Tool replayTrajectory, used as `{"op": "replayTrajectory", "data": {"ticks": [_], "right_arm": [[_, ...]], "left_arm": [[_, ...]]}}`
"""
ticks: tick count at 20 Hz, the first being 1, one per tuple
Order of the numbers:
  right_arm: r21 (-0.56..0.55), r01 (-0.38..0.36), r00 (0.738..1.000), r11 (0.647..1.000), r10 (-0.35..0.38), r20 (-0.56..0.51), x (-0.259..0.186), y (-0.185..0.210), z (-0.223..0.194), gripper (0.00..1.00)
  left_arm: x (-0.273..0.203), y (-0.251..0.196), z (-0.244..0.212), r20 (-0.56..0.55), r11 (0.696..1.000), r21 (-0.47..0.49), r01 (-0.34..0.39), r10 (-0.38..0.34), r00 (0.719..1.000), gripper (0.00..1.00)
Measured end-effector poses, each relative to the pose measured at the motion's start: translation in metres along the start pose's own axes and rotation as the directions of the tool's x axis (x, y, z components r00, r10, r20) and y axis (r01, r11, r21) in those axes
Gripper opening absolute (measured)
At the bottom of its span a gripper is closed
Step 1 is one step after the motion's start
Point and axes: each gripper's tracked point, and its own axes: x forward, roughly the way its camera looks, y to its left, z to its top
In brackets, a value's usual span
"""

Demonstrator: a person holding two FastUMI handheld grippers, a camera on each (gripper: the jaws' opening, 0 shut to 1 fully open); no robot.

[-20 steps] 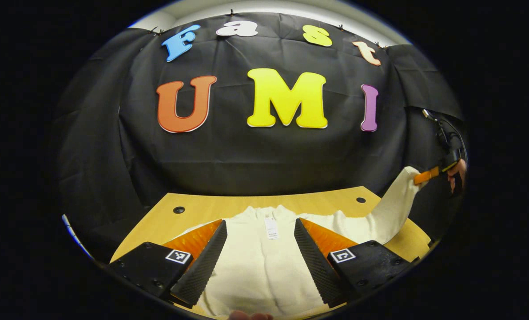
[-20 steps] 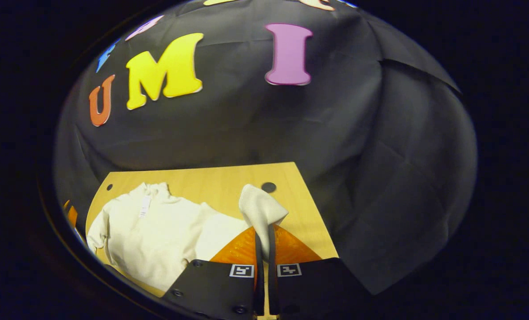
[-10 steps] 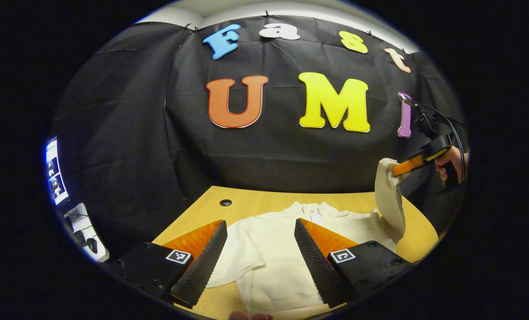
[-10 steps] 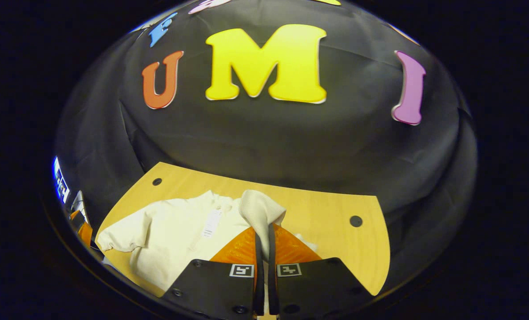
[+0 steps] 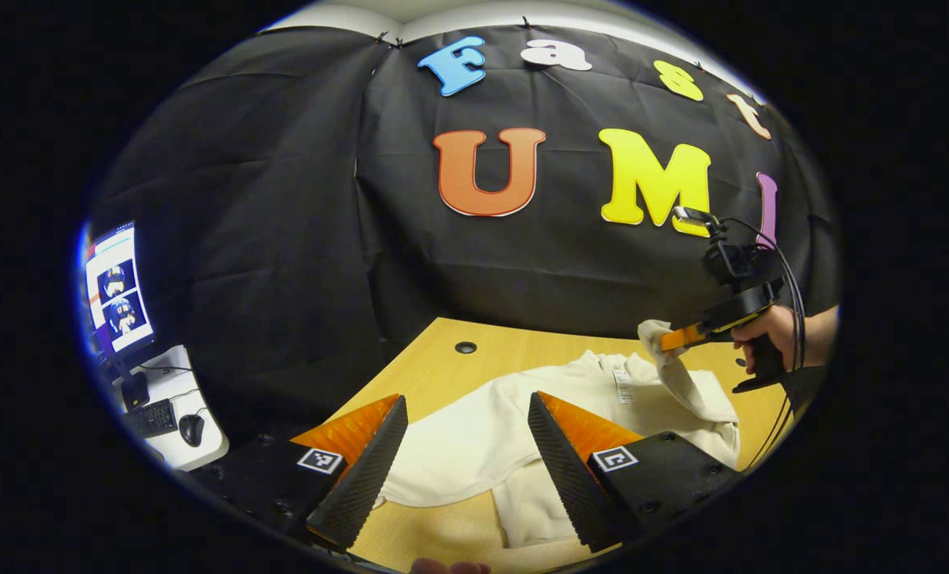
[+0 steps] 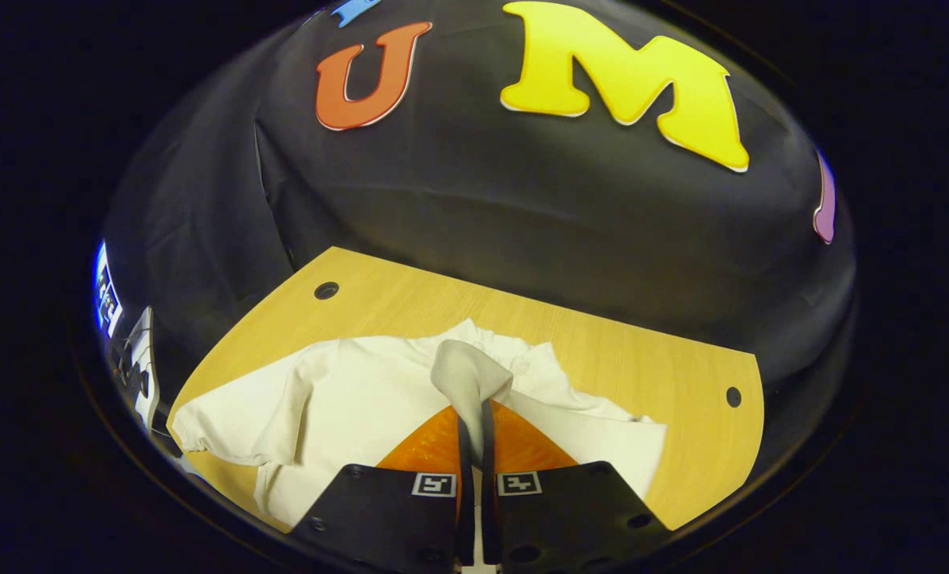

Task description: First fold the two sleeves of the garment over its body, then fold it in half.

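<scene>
The right gripper (image 6: 474,414) fingers pinch the sleeve (image 6: 468,373) over the sweater (image 6: 347,399). The left gripper (image 5: 466,454) fingers are wide open, holding nothing.

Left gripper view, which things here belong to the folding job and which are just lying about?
Job:
garment
sleeve
right gripper, shut on the sleeve
left gripper, open
table

Lying about:
monitor
keyboard
mouse

I am working in a recording booth in a lab or office: black cloth wall (image 5: 299,239) drapes behind my light wooden surface with round cable holes (image 5: 442,367), and beside it a lit computer monitor (image 5: 115,291), dark keyboard (image 5: 151,417) and mouse (image 5: 191,429) stand on a white side desk (image 5: 203,450).
</scene>
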Motion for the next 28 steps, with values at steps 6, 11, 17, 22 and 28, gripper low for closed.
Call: {"op": "replayTrajectory", "data": {"ticks": [6,11,17,22,28], "right_arm": [[0.048,0.003,0.999,0.999,-0.001,-0.047,0.068,0.078,-0.013,0.04],[0.071,0.013,0.992,0.997,-0.004,-0.125,0.106,0.115,-0.043,0.08],[0.090,-0.068,0.991,0.994,0.078,-0.108,0.115,0.159,-0.041,0.26],[0.087,-0.171,0.983,0.981,0.176,-0.050,0.090,0.184,-0.033,0.71],[0.055,-0.210,0.978,0.976,0.210,0.012,0.030,0.163,-0.034,0.78]], "left_arm": [[-0.002,0.034,-0.019,-0.043,0.999,-0.038,-0.038,0.036,0.998,0.98],[-0.002,0.058,-0.032,-0.070,0.998,-0.033,-0.059,0.057,0.996,0.98],[0.001,0.075,-0.046,-0.107,0.997,-0.037,-0.072,0.067,0.992,0.98],[0.006,0.079,-0.060,-0.110,0.998,-0.024,-0.058,0.055,0.992,0.98],[0.004,0.079,-0.077,-0.102,1.000,-0.013,0.003,-0.004,0.995,0.98]]}}
